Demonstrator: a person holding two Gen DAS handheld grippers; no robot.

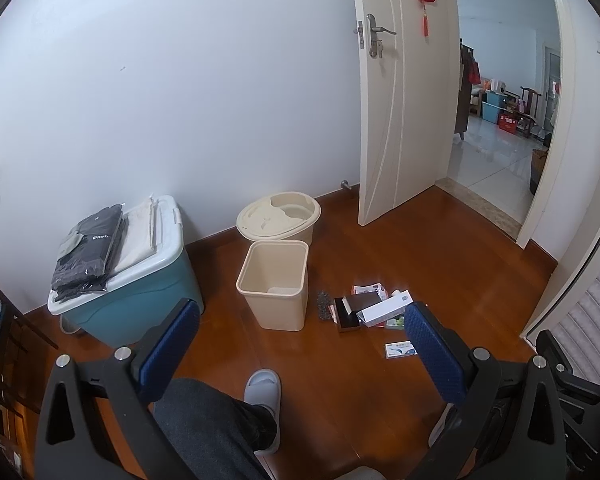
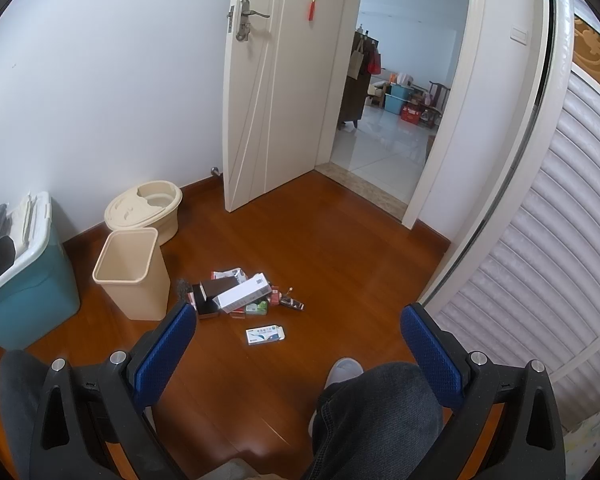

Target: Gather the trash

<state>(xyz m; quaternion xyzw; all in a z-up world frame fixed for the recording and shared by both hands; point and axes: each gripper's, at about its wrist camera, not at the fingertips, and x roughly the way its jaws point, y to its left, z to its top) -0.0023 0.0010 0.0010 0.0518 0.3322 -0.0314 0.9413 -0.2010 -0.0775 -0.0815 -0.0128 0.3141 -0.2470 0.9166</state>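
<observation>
Hovering above the wooden floor (image 1: 440, 248), the left gripper (image 1: 300, 332) is held with its blue-padded fingers (image 1: 172, 336) spread wide and nothing between them. The right gripper (image 2: 298, 334) is likewise carried wide apart and empty. Ahead of the left gripper, just beyond its fingertips, an empty beige wastebasket (image 1: 274, 284) is seen standing upright; in the right wrist view the same wastebasket (image 2: 134, 274) lies ahead and to the left. A heap of trash (image 2: 236, 290), made up of small cartons, among them a long white box (image 2: 244, 292) and a dark box (image 2: 216, 286), is piled on the floor just beside the wastebasket, ahead of the right gripper between its fingers. A blue-and-white carton (image 2: 265, 335) lies apart from the heap, nearer the gripper. Behind the wastebasket a round beige tub (image 1: 278, 216) is set against the wall, and a teal storage bin (image 1: 128, 280) with folded items on its lid stands to the left. A person's trouser leg and grey slipper (image 1: 262, 386) are seen below the left gripper.
</observation>
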